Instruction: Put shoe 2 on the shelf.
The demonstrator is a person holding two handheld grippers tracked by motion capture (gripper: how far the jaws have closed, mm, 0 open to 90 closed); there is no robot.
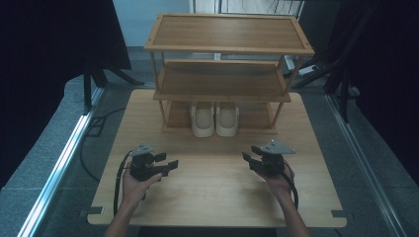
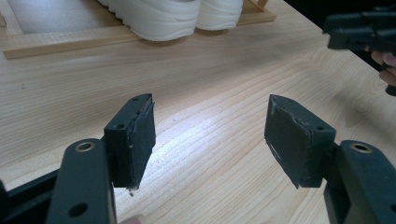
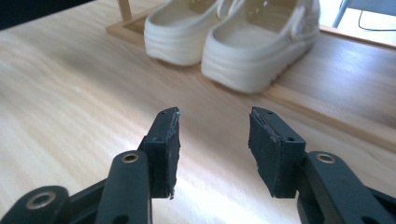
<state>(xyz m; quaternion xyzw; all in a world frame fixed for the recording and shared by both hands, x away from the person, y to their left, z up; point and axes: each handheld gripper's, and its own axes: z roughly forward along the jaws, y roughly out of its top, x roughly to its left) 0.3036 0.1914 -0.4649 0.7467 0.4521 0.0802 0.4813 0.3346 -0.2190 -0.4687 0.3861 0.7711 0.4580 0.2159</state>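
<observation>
Right gripper: fingers stand well apart, nothing between them, bare wood of the bench showing in the gap. Held just above the bench surface, aimed toward the shoes. Grey three-cornered plate on top of it, cable trailing back along the forearm.

Left gripper: fingers spread wide, empty, only bench grain between the pads. Held low over the bench, pointing inward toward the right gripper, whose dark body shows at the upper right edge of the left gripper view.

The two grippers sit well apart from each other, on the near half of the bench, each in a hand coming from the bottom of the high view.

Pair of cream clog-style shoes: side by side, touching or nearly so, heels facing the person, standing on the bottom shelf of a wooden shoe rack. Well apart from both grippers. Rack has three tiers and stands at the far middle of the bench; the upper two shelves carry nothing.
</observation>
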